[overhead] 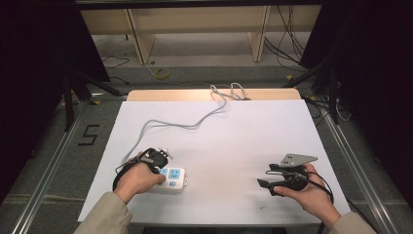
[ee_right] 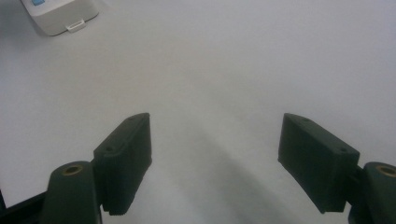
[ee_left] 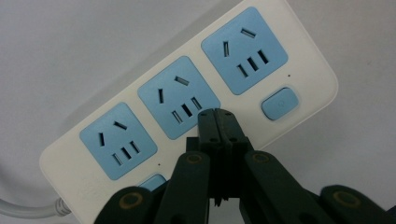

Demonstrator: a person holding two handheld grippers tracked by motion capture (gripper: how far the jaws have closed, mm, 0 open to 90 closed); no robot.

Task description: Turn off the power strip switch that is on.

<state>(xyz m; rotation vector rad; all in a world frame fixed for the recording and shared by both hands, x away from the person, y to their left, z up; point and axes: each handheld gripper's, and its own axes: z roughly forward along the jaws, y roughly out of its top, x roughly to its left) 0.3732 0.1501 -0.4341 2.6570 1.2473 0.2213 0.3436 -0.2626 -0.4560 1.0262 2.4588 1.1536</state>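
A white power strip (overhead: 174, 179) with blue sockets lies near the table's front left; its grey cable (overhead: 185, 124) runs to the far edge. My left gripper (overhead: 160, 168) hovers over it, shut with nothing between its jaws. In the left gripper view the closed tips (ee_left: 217, 122) sit above the strip (ee_left: 308, 70), beside the middle socket (ee_left: 180, 95) and near a blue switch (ee_left: 279, 103). My right gripper (overhead: 267, 185) is held at the front right, open and empty. In the right gripper view its gap (ee_right: 215, 154) faces bare white surface, with the strip's end (ee_right: 60, 16) at top left.
A white sheet (overhead: 253, 131) covers the table; a wooden strip (overhead: 195, 94) shows along the far edge. Cables lie on the floor (overhead: 204, 53) beyond. Dark curtains and metal frames flank both sides.
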